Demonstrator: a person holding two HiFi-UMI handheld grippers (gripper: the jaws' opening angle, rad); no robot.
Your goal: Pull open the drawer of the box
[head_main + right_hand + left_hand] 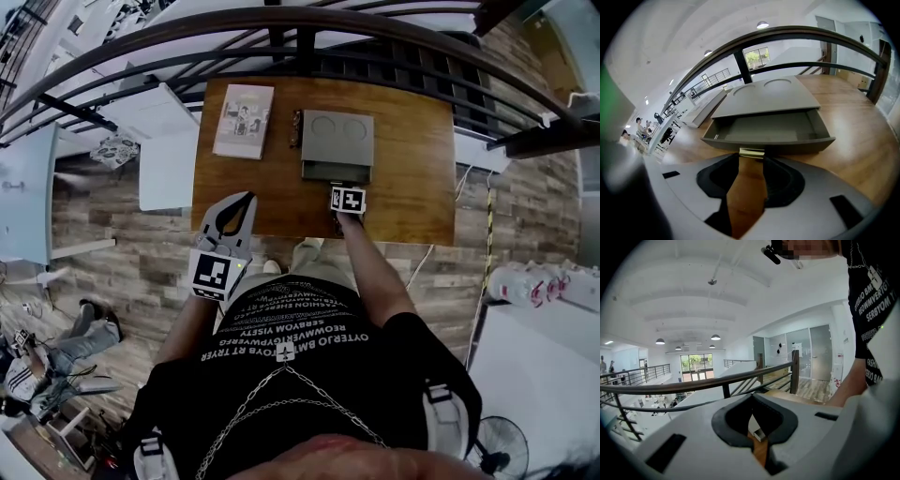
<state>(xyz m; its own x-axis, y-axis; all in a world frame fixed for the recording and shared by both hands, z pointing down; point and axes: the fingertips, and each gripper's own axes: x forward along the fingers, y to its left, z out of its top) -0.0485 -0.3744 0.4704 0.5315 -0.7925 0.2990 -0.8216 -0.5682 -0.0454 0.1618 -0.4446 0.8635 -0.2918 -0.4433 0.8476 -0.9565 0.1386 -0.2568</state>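
Right gripper [339,185] [752,153]: its jaws are pinched on the small brass handle [752,152] at the middle of the drawer [336,172] [768,129] front. The handle fills the gap between the tips, and we see bare wood through the slot behind them. The drawer sits directly ahead of these tips, partly out of the grey box [337,136] [768,96]. Its inside is open to view and looks empty in the right gripper view. The box body lies just beyond the drawer, flat on the wooden table [412,178] [862,122], with two round recesses in its lid. The marker cube [347,199] sits right behind the jaws, over the near edge of the table. Left gripper [246,199] [751,401]: its jaw tips are drawn together on nothing, and only a thin slit behind them shows wood. It hangs in the air off to the left of the right gripper, over the near left part of the table, well apart from box and drawer. A booklet [244,120] lies flat on the table ahead of the left gripper, left of the box. A small dark item [296,128] sits against the box's left side; we cannot tell what it is. A dark railing [309,28] [787,35] runs beyond the far edge of the table.
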